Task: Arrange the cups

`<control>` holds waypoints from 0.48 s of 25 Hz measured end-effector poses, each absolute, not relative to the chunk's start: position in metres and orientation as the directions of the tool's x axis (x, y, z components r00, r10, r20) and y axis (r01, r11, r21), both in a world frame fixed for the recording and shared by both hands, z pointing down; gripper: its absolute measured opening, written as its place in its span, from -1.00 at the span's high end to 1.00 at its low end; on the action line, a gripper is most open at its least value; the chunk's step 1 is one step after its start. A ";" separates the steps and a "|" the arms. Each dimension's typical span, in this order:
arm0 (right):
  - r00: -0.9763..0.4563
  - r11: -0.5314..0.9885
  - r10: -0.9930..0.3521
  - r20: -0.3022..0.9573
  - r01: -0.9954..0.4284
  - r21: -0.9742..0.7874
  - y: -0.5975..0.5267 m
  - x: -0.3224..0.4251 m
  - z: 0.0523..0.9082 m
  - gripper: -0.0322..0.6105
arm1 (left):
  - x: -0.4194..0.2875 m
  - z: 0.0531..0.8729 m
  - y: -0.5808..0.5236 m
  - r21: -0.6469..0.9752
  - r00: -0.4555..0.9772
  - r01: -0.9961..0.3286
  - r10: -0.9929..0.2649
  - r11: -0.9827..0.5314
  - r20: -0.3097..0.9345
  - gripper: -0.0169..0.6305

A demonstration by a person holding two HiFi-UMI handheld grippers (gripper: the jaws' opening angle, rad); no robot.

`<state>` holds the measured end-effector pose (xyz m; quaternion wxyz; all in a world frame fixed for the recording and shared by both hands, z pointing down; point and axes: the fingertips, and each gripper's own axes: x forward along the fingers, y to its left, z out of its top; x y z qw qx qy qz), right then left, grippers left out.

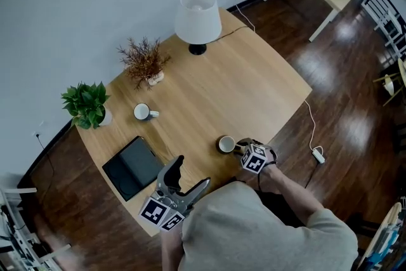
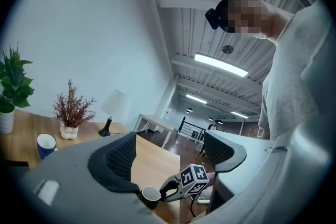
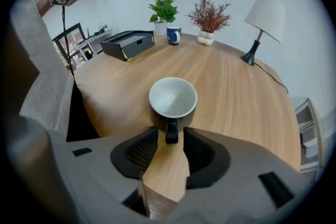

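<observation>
Right tongs (image 3: pixel 170 132) are angled steeply down at the dark cup (image 3: pixel 172 97). The jaws are partly open with the handle (image 3: pixel 171 138) sitting between them, and as far as I can see the pads aren't pressing on it yet. That cup sits near my edge of the table (image 1: pixel 254 85), well apart from the blue cup (image 1: pixel 142 112) over by the plant (image 1: pixel 87 103). Left tongs (image 1: pixel 192 173) are wide open with nothing in them. My worry is that pinching only that thin handle could let the cup swing or twist loose on the lift. Closing off-centre could shove it toward the edge.
</observation>
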<state>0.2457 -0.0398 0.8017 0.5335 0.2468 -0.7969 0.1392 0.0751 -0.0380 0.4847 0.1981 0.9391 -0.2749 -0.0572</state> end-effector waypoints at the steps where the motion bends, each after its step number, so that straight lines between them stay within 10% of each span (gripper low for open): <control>1: -0.294 0.847 -0.241 0.925 -0.529 0.053 -0.041 0.245 0.803 0.53 | 0.074 0.484 -0.038 0.404 0.840 -0.498 -0.543 -0.768 0.002 -0.26; 12: -0.254 0.896 -0.165 0.953 -0.442 0.038 -0.042 0.247 0.805 0.64 | 0.032 0.495 -0.030 0.446 0.758 -0.580 -0.652 -0.682 -0.013 -0.26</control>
